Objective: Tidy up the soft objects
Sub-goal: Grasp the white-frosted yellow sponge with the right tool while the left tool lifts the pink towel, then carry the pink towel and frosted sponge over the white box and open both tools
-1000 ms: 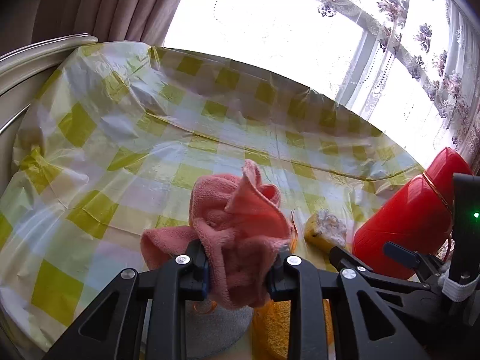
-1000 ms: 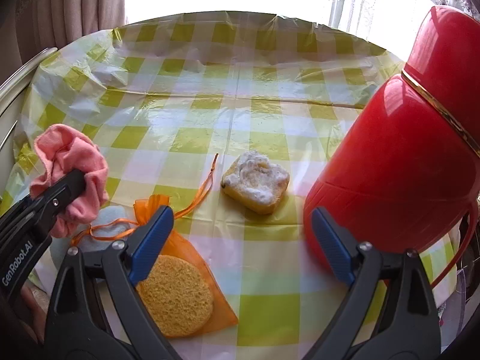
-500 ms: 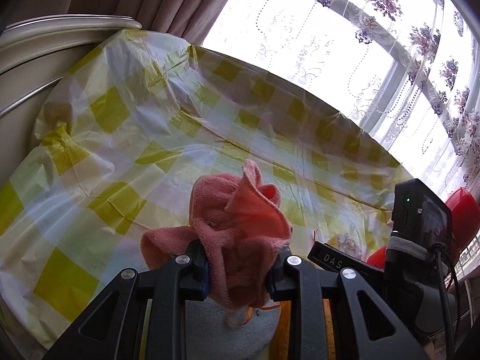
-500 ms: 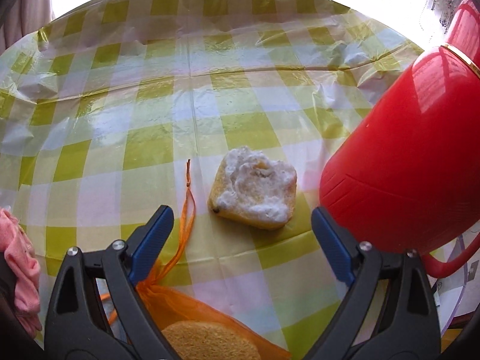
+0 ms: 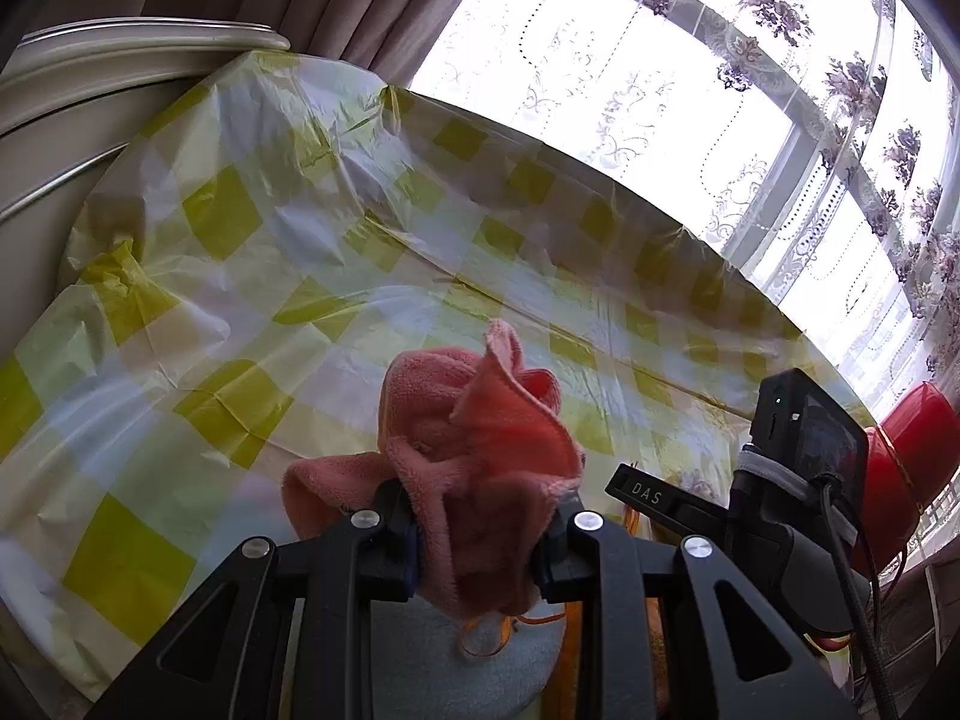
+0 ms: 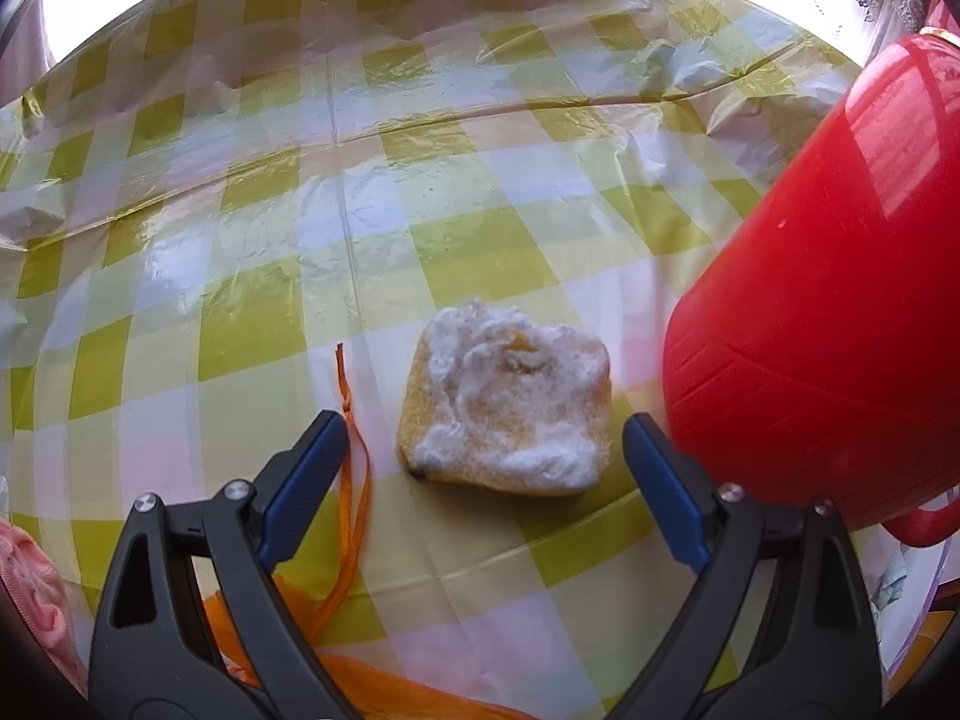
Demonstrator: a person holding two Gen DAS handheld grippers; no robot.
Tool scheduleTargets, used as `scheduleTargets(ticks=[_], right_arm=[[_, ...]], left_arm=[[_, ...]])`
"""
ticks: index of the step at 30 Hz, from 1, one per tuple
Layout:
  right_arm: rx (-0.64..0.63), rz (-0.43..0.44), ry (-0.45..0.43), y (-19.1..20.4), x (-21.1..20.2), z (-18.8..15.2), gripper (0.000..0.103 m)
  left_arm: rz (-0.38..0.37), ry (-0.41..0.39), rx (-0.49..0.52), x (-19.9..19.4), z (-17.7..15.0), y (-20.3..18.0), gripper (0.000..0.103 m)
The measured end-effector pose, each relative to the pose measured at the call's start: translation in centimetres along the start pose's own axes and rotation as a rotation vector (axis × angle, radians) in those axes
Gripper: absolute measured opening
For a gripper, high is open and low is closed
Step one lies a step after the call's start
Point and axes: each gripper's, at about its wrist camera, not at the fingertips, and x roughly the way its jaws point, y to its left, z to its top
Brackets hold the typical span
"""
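My left gripper (image 5: 480,531) is shut on a crumpled pink cloth (image 5: 474,444) and holds it above the table; the cloth's edge also shows at the left of the right wrist view (image 6: 27,594). My right gripper (image 6: 485,441) is open, its blue-padded fingers either side of a yellow sponge with a white fluffy top (image 6: 510,411) that lies on the checked tablecloth (image 6: 300,180). An orange mesh bag (image 6: 384,690) with a drawstring (image 6: 354,492) lies under the right gripper. A pale blue soft pad (image 5: 456,660) lies below the left gripper.
A big red thermos jug (image 6: 840,312) stands close to the right of the sponge, also seen in the left wrist view (image 5: 900,468). The right gripper's body with its camera (image 5: 798,450) sits right of the cloth. A curtain and a window are behind the table.
My right gripper has moved forward over the bag to the yellow sponge, which now sits between its open fingers. The left gripper has tilted up and still holds the pink cloth.
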Motion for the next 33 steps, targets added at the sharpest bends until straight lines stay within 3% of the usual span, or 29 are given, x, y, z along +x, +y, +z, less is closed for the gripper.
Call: scheduleTargets(ticks=[2, 4, 7, 19, 33], right_arm=[[0.009, 0.033, 0.020, -0.2, 0.4, 0.3, 0.088], [0.004, 0.049, 0.019, -0.2, 0.4, 0.5, 0.075], [-0.020, 0.074, 0.015, 0.0, 0.0, 0.3, 0.067], [-0.110, 0.166, -0.155, -2.9, -5.8, -2.8, 0.065], [-0.114, 0.170, -0.188, -9.2, -8.9, -6.1, 0.065]], left_arm=[[0.000, -0.002, -0.002, 0.0, 0.0, 0.0, 0.028], [0.001, -0.002, -0.003, 0.0, 0.0, 0.0, 0.028], [0.002, -0.001, -0.004, 0.0, 0.0, 0.0, 0.028], [0.015, -0.034, -0.008, -1.2, -0.3, -0.3, 0.028], [0.049, -0.046, 0.087, -2.9, -1.0, -2.9, 0.028]])
